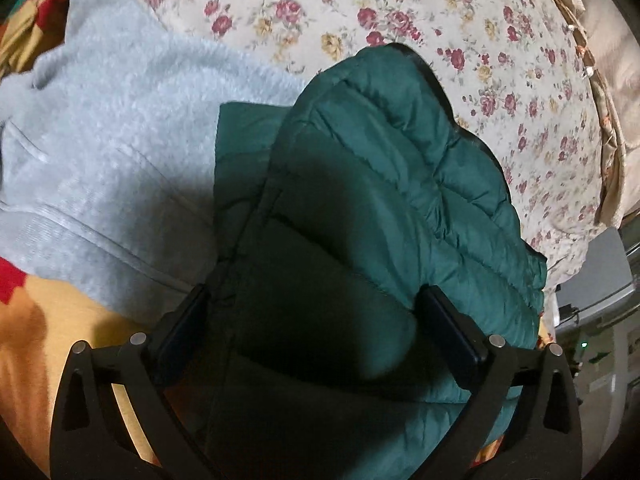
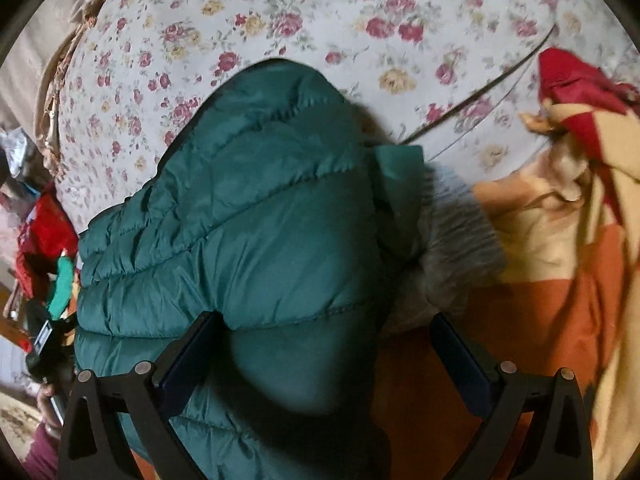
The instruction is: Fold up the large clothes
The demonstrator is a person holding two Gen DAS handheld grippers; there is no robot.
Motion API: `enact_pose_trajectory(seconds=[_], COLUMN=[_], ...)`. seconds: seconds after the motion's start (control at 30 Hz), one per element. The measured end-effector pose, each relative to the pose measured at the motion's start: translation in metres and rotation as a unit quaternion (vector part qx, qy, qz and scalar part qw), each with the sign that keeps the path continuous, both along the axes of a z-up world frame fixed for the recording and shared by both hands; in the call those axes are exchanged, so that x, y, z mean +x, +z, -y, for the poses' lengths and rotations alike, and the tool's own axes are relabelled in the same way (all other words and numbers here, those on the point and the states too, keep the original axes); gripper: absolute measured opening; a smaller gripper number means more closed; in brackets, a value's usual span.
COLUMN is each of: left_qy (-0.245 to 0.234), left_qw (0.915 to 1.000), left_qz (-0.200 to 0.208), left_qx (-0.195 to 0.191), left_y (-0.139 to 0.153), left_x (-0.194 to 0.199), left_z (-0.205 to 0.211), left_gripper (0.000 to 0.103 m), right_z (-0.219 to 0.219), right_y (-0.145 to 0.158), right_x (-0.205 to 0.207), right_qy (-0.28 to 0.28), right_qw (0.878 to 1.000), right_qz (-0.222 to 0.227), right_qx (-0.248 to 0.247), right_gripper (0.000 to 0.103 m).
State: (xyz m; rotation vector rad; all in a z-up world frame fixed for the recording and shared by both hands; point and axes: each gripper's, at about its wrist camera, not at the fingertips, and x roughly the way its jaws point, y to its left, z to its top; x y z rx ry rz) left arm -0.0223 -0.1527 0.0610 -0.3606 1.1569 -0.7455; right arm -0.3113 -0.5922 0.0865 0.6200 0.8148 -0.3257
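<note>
A dark green quilted puffer jacket point(image 1: 384, 184) lies folded on the bed, partly over a pale grey fleece garment point(image 1: 100, 128). My left gripper point(image 1: 316, 300) is open, its jaws spread wide on either side of the jacket's near end. In the right wrist view the same jacket point(image 2: 256, 208) fills the centre, with the grey fleece point(image 2: 452, 240) poking out at its right. My right gripper point(image 2: 328, 328) is open too, its left finger point(image 2: 188, 356) against the jacket's near edge and its right finger over the orange blanket.
A floral bedsheet point(image 1: 400, 8) covers the bed beyond the jacket. An orange, yellow and red blanket point(image 2: 560, 264) lies under and beside the clothes. The bed's edge with beige trim point(image 1: 600, 92) is at the right, with room clutter point(image 2: 40, 248) past the bed.
</note>
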Motion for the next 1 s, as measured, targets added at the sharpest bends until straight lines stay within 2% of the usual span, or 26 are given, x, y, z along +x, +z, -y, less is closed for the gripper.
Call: enact_pose_trajectory(seconds=[0.2, 0.3, 0.37, 0.43, 0.47, 0.5, 0.6, 0.67, 0.8, 1.0], left_qy=[0.003, -0.001, -0.011, -0.018, -0.021, -0.024, -0.030, -0.034, -0.048, -0.085], left_qw=[0.9999, 0.9999, 0.9997, 0.9993, 0.9992, 0.9991, 0.9984, 0.9978, 0.9969, 0.9936], left_qz=[-0.007, -0.007, -0.008, -0.007, 0.001, 0.008, 0.008, 0.008, 0.024, 0.041], left_qx=[-0.012, -0.011, -0.021, -0.033, -0.034, -0.034, -0.047, -0.057, -0.057, -0.062], left_y=[-0.004, -0.004, -0.003, 0.000, 0.004, 0.008, 0.019, 0.028, 0.050, 0.089], left_x=[0.003, 0.003, 0.002, -0.001, -0.004, -0.007, -0.014, -0.018, -0.034, -0.069], left_z=[0.005, 0.010, 0.012, 0.011, 0.010, 0.009, 0.004, -0.002, -0.013, -0.042], left_gripper=[0.103, 0.102, 0.094, 0.077, 0.073, 0.064, 0.047, 0.041, 0.035, 0.035], right_z=[0.009, 0.010, 0.008, 0.002, -0.004, -0.011, -0.023, -0.031, -0.045, -0.084], right_y=[-0.008, -0.011, -0.010, -0.007, -0.005, 0.000, 0.013, 0.024, 0.047, 0.079], right_x=[0.017, 0.019, 0.020, 0.021, 0.022, 0.021, 0.018, 0.012, -0.002, -0.041], right_qy=[0.037, 0.037, 0.035, 0.044, 0.052, 0.061, 0.059, 0.059, 0.068, 0.089], right_qw=[0.999, 0.999, 0.999, 0.999, 0.998, 0.998, 0.997, 0.997, 0.996, 0.993], right_qz=[0.004, 0.003, 0.004, 0.010, 0.015, 0.024, 0.037, 0.044, 0.056, 0.072], right_qx=[0.020, 0.028, 0.030, 0.025, 0.021, 0.016, 0.013, 0.007, -0.004, -0.003], right_gripper=[0.103, 0.103, 0.103, 0.103, 0.094, 0.080, 0.053, 0.045, 0.038, 0.037])
